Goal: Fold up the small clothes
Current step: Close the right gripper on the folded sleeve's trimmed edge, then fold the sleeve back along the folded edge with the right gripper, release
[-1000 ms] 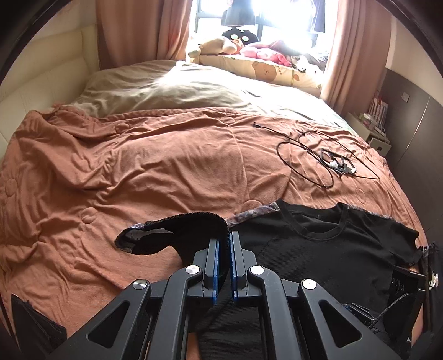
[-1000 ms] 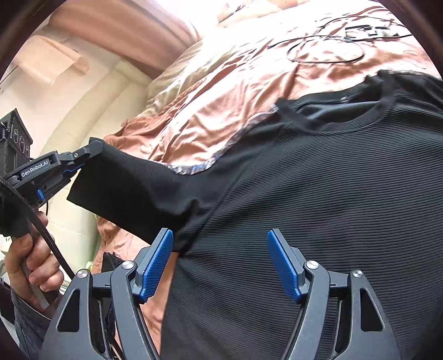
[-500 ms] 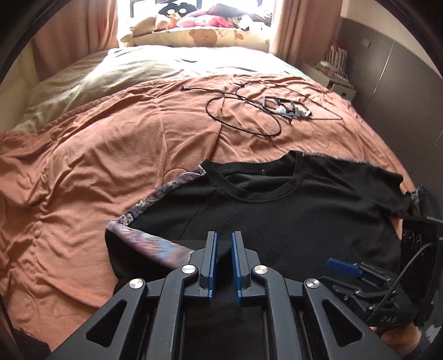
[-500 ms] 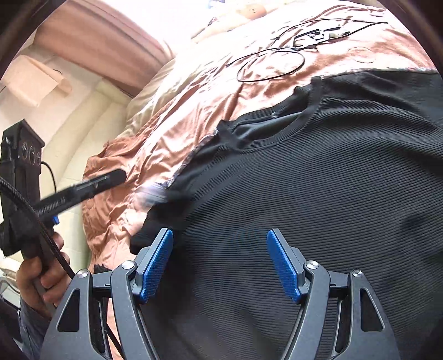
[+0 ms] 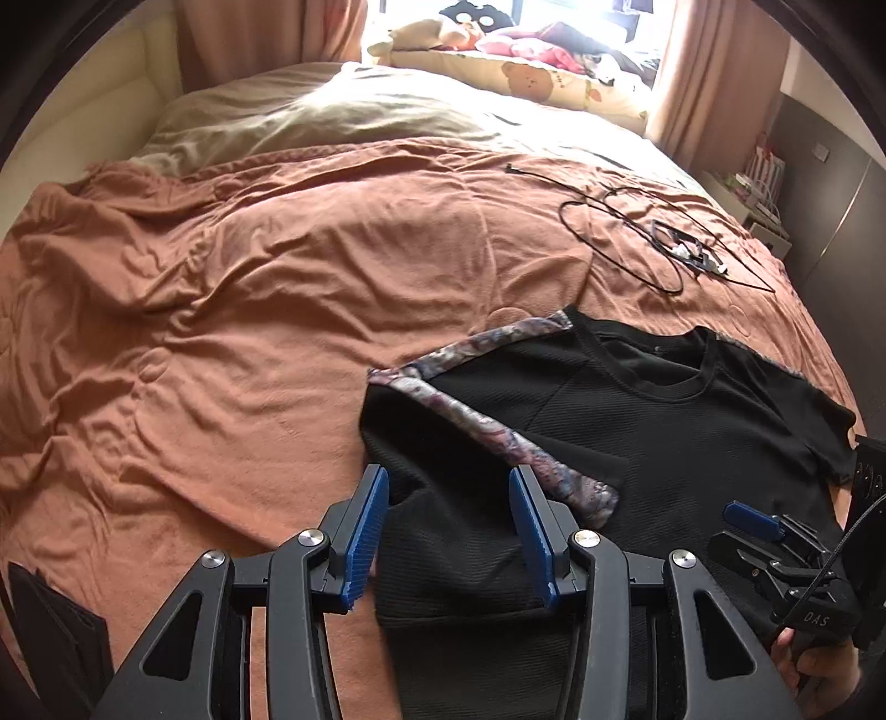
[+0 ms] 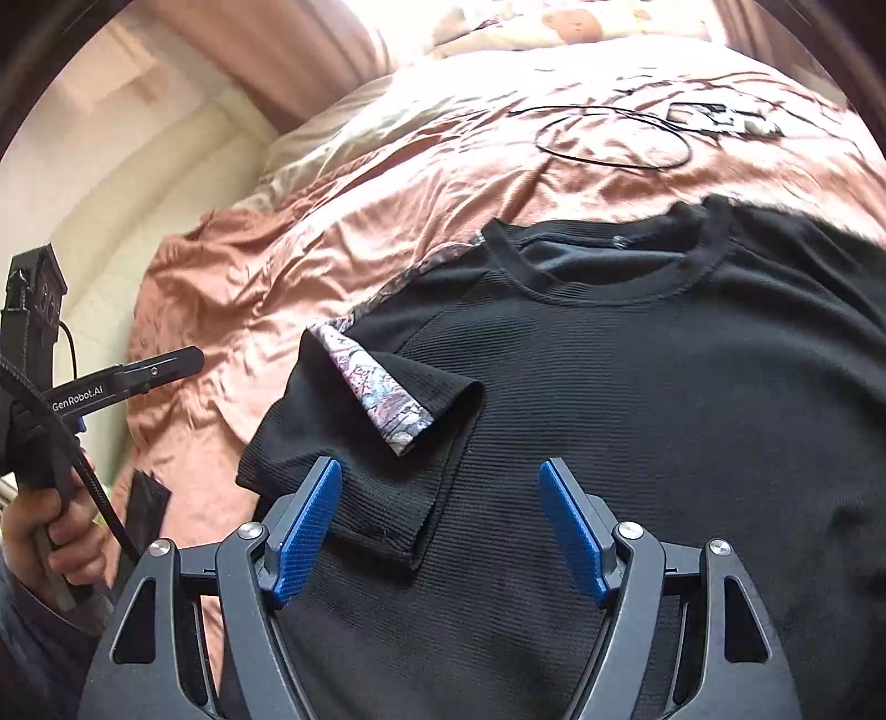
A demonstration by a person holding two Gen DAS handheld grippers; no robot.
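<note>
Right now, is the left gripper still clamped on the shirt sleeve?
No, the left gripper has its jaws apart and opening, and the folded sleeve lies loose on the shirt.

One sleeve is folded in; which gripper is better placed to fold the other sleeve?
Probably the right gripper: its jaws are open and it sits beside the unfolded sleeve of the shirt.

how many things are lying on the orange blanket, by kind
black t-shirt: 1
black cable: 1 loose tangle, ending in a small clump of connectors; I cannot tell if it is more than one cord
Total: 2

The stuffed toys and bear-print pillow lie beyond the orange blanket, so they are not counted.
</note>
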